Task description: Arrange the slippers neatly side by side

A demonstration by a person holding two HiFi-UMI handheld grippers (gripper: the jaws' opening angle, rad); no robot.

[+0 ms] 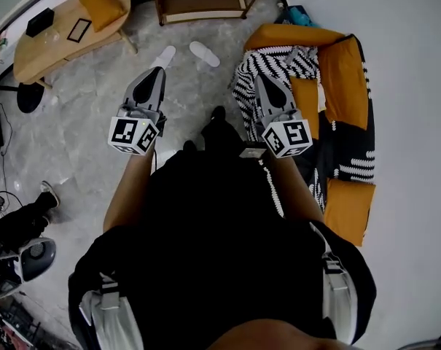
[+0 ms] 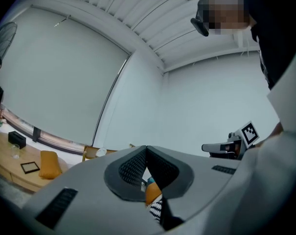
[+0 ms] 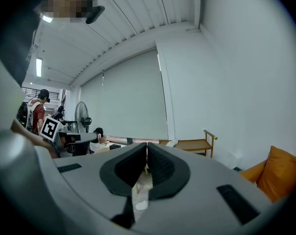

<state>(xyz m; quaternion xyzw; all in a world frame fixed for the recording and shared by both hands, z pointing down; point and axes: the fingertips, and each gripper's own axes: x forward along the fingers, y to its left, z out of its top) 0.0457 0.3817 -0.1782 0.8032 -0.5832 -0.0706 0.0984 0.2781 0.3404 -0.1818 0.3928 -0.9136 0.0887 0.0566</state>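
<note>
Two white slippers are seen on the grey floor (image 1: pixel 96 100) toward 12 o'clock in the head view. The left slipper (image 1: pixel 164 55) and the right slipper (image 1: pixel 204 53) are laid apart and splayed, their far ends near each other and their near ends spread wide. A wooden rack (image 1: pixel 205 2) is found just past them at 12 o'clock. The left claw (image 1: pixel 157 71) is held with its tip just at 6 o'clock of the left slipper in the picture. Its jaws (image 2: pixel 146 151) are seen pressed together with nothing between them. The right claw (image 1: pixel 264 80) is held at 4 o'clock of the right slipper, well apart from it. It is likewise closed and empty (image 3: pixel 147 146). An orange sofa (image 1: pixel 344 71) with a striped blanket (image 1: pixel 242 86) is placed at 3 o'clock. A wooden worktop (image 1: pixel 60 39) bearing an orange cushion (image 1: pixel 103 4) is set at 10 o'clock.
</note>
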